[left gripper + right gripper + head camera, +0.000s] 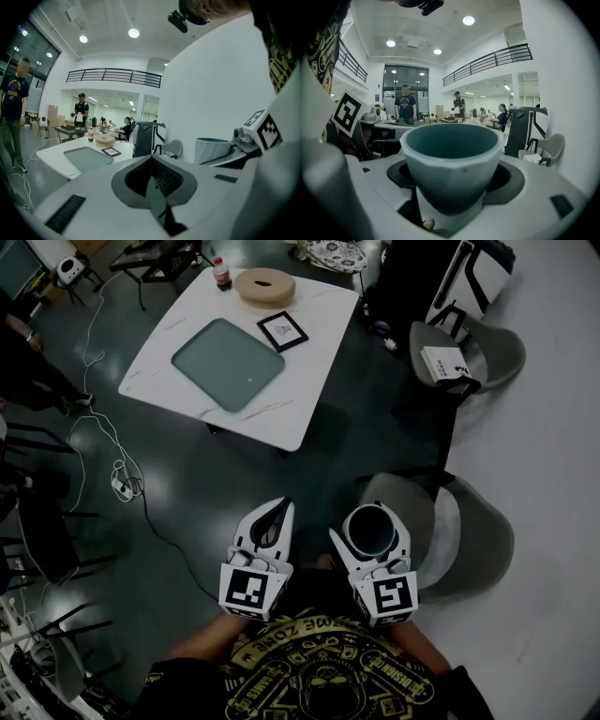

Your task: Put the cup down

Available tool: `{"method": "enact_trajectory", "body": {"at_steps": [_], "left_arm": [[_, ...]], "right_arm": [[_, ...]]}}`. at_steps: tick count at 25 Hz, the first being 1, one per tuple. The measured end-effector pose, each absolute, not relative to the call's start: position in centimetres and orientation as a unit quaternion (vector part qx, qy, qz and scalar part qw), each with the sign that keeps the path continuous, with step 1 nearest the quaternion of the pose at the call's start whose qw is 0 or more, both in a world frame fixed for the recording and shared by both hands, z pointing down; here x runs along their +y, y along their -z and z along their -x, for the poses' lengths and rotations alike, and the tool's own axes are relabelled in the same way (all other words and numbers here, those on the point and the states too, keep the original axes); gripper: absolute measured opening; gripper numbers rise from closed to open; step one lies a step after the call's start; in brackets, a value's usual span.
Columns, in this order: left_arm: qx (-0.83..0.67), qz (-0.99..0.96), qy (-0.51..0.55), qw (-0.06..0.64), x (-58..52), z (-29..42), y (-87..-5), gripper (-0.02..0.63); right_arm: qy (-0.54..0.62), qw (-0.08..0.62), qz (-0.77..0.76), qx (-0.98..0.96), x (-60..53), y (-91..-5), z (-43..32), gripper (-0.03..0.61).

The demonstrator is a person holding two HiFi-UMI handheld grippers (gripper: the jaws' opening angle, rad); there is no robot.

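A teal ribbed cup point(367, 528) stands upright between the jaws of my right gripper point(371, 532), which is shut on it. In the right gripper view the cup point(451, 154) fills the middle, with the right gripper point(450, 192) closed round its lower wall. My left gripper point(271, 523) hangs beside it, shut and holding nothing; its pads meet in the left gripper view point(153, 186), where the cup point(213, 149) shows at the right. Both grippers are held close to the person's body above the dark floor, well short of the white table point(309, 399).
On the table lie a grey-green tray point(228, 363), a small framed picture point(282, 331), a wooden ring point(264, 285) and a bottle point(222, 274). A grey chair point(473, 535) stands right of the grippers, another chair point(492, 351) farther off. Cables point(124, 479) trail over the floor at the left.
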State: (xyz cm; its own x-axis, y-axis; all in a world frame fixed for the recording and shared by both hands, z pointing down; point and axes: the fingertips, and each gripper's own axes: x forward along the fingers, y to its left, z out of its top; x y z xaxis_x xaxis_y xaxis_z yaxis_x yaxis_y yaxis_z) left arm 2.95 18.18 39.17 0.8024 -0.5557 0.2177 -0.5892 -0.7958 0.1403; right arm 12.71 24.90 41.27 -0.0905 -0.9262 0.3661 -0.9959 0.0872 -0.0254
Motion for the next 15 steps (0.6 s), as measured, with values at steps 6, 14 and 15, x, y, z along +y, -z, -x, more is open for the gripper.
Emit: {"method": "enact_trajectory", "body": {"at_steps": [6,14,15], "left_arm": [[-0.308,-0.943,-0.076,0.101,14.9,-0.8,-38.3,0.011],[-0.320,-0.940,-0.074,0.093,11.5,2.6,-37.5,0.011],[-0.322,-0.939,-0.074,0.091,11.1,3.2,-37.4,0.011]], "right_arm": [[-0.133,0.131,-0.654,-0.734,21.2,-39.9,-10.2,0.379],[-0.118,0.130,-0.651,-0.738,17.8,-39.7,-7.6,0.379],[-0.118,0.129,-0.649,-0.740,17.3,-39.5,-7.0,0.379]]}}
